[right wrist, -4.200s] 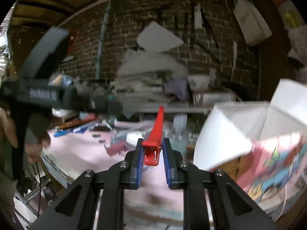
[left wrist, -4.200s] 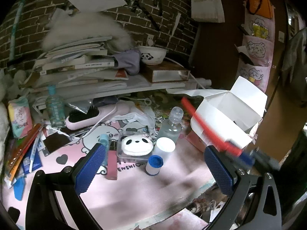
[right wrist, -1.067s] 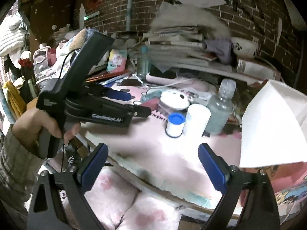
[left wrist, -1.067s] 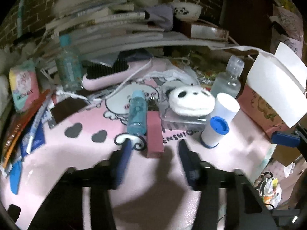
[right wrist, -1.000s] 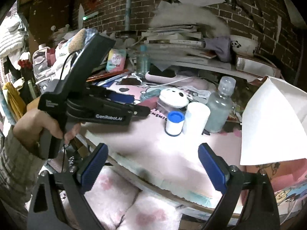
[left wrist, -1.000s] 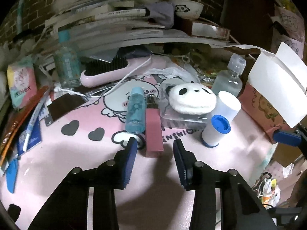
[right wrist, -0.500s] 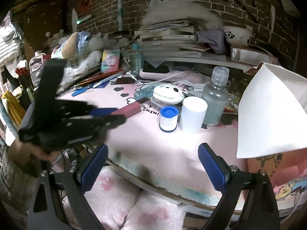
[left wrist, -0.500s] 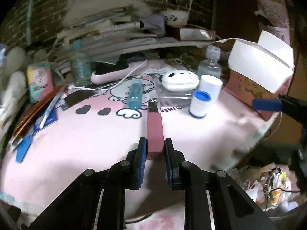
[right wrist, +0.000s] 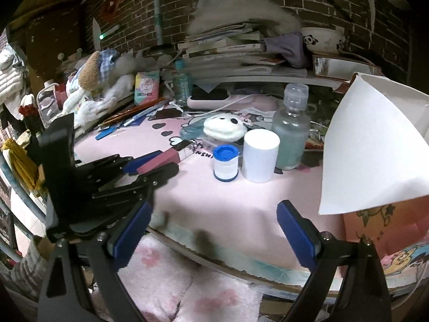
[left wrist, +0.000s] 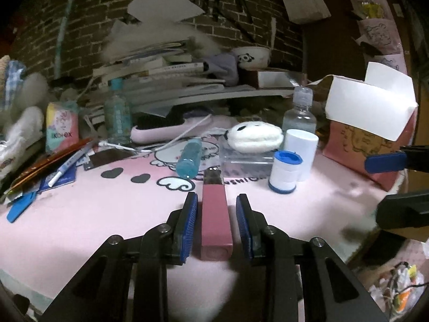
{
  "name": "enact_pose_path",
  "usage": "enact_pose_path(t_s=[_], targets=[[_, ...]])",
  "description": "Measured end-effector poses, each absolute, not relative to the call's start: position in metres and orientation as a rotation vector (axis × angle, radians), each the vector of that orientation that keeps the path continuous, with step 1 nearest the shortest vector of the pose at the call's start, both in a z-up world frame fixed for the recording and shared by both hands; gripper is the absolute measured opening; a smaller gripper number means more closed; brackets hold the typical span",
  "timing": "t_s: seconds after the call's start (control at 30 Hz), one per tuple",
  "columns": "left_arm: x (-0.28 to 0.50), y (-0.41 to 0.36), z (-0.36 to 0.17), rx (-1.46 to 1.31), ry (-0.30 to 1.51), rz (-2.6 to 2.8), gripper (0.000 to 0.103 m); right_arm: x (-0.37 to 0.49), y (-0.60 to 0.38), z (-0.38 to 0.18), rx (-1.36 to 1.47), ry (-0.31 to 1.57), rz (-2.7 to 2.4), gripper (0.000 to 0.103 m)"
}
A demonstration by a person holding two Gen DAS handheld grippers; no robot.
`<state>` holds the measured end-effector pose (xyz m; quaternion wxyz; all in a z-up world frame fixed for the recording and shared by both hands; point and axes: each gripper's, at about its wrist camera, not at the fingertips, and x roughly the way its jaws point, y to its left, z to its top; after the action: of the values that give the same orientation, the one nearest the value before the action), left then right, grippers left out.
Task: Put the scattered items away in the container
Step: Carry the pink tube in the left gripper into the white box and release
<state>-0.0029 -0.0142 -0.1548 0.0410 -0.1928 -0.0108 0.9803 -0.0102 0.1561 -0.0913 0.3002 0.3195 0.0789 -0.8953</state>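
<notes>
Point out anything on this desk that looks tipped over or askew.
The small blue bottle lies on its side on the pink mat, while the clear bottle and white cylinder stand upright. The pink box lies flat between the open fingers of the left tool.

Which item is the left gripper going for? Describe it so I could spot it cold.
On the pink mat, look just in front of the clear case carrying the panda puff. The dusty-pink rectangular tube lies lengthwise between the left gripper jaws, the only flat-sided item among round bottles.

Cluttered home desk [left wrist: 80, 214], stacked books [left wrist: 161, 72]
</notes>
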Motion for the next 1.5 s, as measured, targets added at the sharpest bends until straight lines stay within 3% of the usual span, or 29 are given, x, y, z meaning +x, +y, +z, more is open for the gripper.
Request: enact_pose_path(t_s=[0.17,0.2,0.23,0.6,1.17,1.5], targets=[[-0.001,-0.013,-0.162,-0.499,-0.049,3.045,0.023,-0.013,0.158,-0.094,0.862,0.198,-2.371,0.094],[-0.001,-0.012,-0.162,-0.483,-0.04,3.05,0.014,-0.014,0.158,-0.094,0.862,0.199,-2.371,0.094],[0.0,-0.011,-0.162,-0.481,-0.035,3.049,0.013,-0.014,0.158,-0.094,0.86,0.2,-2.373,0.094],[0.005,-0.013,-0.149,-0.517,-0.049,3.025,0.013,-0.015,0.158,-0.094,0.855,0.189,-2.381,0.094],[-0.05,0.025,-0.007,-0.512,-0.146,2.52,0.013,-0.027,0.168,-0.098,0.825,0.079,-2.551,0.094],[-0.1,0.135,0.027,-0.721,0.145,2.206,0.013,-0.022,0.174,-0.103,0.847,0.011,-2.527,0.094]])
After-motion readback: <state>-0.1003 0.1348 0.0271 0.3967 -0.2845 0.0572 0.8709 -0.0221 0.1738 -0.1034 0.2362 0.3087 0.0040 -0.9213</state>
